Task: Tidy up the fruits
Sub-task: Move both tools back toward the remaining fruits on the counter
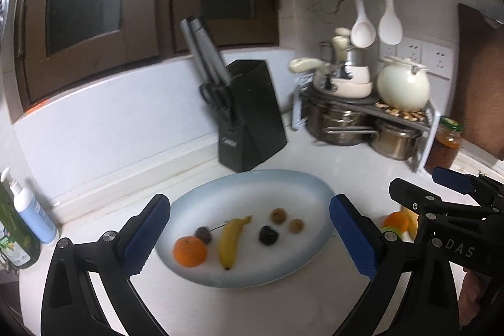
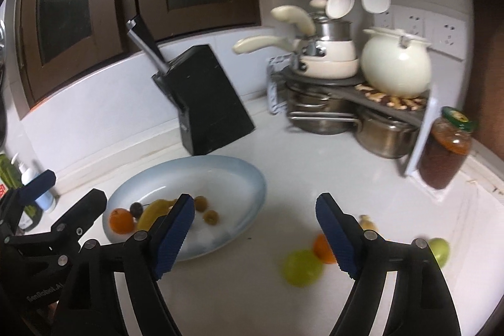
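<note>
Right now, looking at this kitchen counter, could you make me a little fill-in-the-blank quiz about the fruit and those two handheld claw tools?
1. The banana lies on the pale blue ____.
2. Two green ____ sit on the bare counter, off the plate.
3. The knife block behind the plate is coloured ____.
4. The jaws of the left gripper and right gripper hold ____.

Missing words: plate; apples; black; nothing

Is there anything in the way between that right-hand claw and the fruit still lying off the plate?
Nothing visible. The right gripper is open and empty above the counter, and the green apple and orange lie on bare surface just below it. The stretch of counter between them and the plate looks clear too.
</note>
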Available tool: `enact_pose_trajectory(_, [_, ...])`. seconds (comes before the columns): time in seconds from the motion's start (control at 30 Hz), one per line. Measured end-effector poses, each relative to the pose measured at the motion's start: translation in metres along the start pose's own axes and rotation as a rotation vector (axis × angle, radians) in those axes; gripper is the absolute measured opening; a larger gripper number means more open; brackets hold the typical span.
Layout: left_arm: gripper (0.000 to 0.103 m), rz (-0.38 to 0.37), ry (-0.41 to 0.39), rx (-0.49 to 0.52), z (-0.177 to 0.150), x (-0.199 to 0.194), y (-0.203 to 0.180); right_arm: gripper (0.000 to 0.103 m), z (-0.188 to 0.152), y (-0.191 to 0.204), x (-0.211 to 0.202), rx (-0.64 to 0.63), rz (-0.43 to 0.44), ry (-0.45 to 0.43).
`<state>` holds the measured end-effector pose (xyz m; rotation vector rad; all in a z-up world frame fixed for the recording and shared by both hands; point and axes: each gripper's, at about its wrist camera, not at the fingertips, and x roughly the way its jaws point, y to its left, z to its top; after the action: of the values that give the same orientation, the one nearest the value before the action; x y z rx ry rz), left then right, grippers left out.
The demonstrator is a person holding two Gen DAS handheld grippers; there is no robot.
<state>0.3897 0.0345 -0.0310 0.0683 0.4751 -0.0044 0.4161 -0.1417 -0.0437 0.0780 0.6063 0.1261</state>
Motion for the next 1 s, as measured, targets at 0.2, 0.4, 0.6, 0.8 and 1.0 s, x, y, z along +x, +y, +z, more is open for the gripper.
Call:
enact_pose_trajectory(0.2, [0.103, -0.048, -0.034, 0.022, 0.008, -0.011, -0.026, 0.080, 0.001, -0.026, -0.028, 0.013, -0.075, -0.049])
enact_pose_trajectory(0.4, [0.103, -0.092, -0.071, 0.049, 0.011, -0.026, -0.051, 0.080, -0.001, -0.049, -0.054, 0.037, -0.138, -0.085])
enact_pose_trajectory(0.6, [0.103, -0.124, -0.086, 0.077, 0.011, -0.034, -0.074, 0.080, -0.007, -0.074, -0.072, 0.087, -0.195, -0.101])
enact_pose_trajectory(0.8, [0.103, -0.153, -0.071, 0.094, 0.005, -0.034, -0.090, 0.080, -0.016, -0.093, -0.081, 0.120, -0.252, -0.102])
enact_pose_trajectory(1.0, [0.103, -0.166, -0.045, 0.118, -0.005, -0.028, -0.103, 0.080, -0.027, -0.108, -0.084, 0.145, -0.303, -0.085])
